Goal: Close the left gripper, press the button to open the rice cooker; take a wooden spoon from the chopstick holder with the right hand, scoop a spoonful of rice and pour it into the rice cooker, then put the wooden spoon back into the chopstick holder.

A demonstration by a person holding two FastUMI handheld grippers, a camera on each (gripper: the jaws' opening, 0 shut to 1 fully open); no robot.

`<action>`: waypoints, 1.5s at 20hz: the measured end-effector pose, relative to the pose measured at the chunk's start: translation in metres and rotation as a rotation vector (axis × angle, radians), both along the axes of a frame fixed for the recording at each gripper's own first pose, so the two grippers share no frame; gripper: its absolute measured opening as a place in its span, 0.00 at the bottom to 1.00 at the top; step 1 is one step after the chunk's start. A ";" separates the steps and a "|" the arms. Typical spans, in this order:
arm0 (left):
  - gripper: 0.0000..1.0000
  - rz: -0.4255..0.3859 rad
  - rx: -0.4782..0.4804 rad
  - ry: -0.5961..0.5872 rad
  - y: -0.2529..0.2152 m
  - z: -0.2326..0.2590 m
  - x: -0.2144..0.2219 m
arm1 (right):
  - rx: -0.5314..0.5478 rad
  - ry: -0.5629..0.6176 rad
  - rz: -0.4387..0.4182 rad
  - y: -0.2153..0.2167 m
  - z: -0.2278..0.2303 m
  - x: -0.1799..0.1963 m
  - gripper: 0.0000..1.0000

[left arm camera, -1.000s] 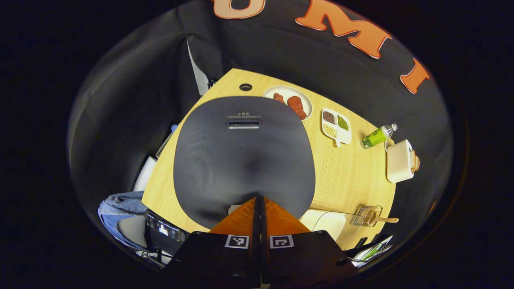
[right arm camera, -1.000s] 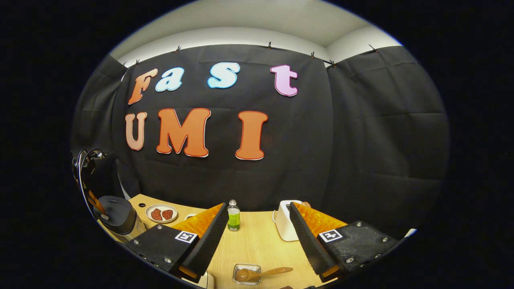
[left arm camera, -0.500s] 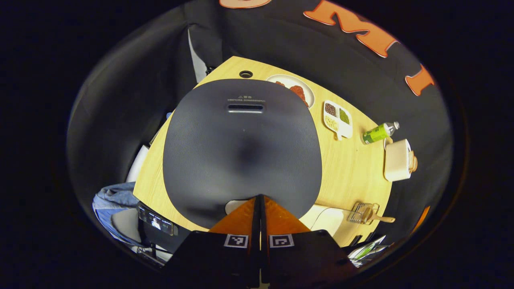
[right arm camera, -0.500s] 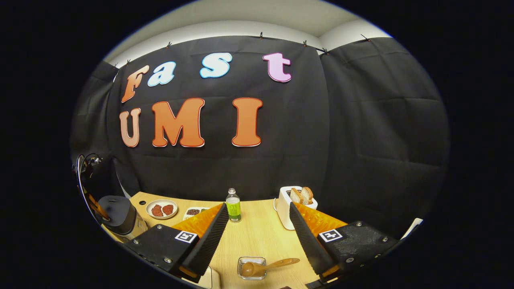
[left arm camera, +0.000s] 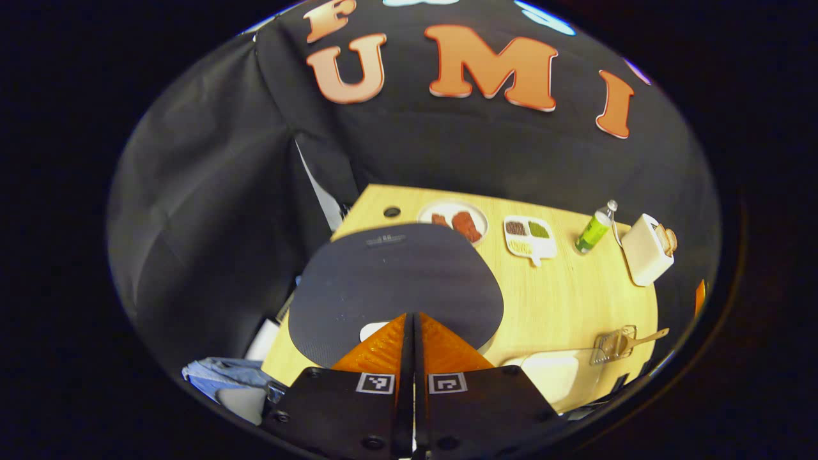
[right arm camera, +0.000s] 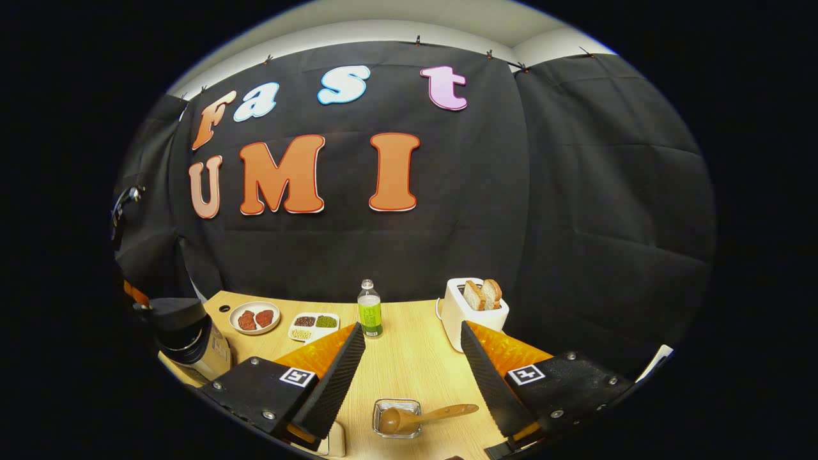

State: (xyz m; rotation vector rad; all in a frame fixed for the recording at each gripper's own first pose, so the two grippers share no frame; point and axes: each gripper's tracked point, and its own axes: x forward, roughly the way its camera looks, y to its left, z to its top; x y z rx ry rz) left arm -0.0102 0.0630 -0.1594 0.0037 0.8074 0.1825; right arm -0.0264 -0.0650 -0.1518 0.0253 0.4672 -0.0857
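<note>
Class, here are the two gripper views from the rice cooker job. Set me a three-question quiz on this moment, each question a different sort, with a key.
1. True or false: the left gripper has its fingers shut together, over the front of the rice cooker lid.
2. Where does the wooden spoon lie? A. in the small clear holder on the table B. in the right gripper C. on the plate of meat
3. Fill in: two slices of ____ stand in the toaster.

Key: 1 true; 2 A; 3 bread.
</note>
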 end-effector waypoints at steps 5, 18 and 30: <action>0.06 0.091 0.025 -0.158 0.011 0.045 0.016 | -0.007 0.042 -0.002 -0.004 -0.021 -0.003 0.94; 0.95 -0.142 0.116 -0.487 -0.059 0.126 0.019 | -0.025 0.194 -0.053 -0.035 -0.091 -0.030 0.94; 0.84 -0.198 0.218 -0.602 -0.082 0.146 0.005 | 0.164 0.355 -0.166 -0.050 -0.170 -0.051 0.90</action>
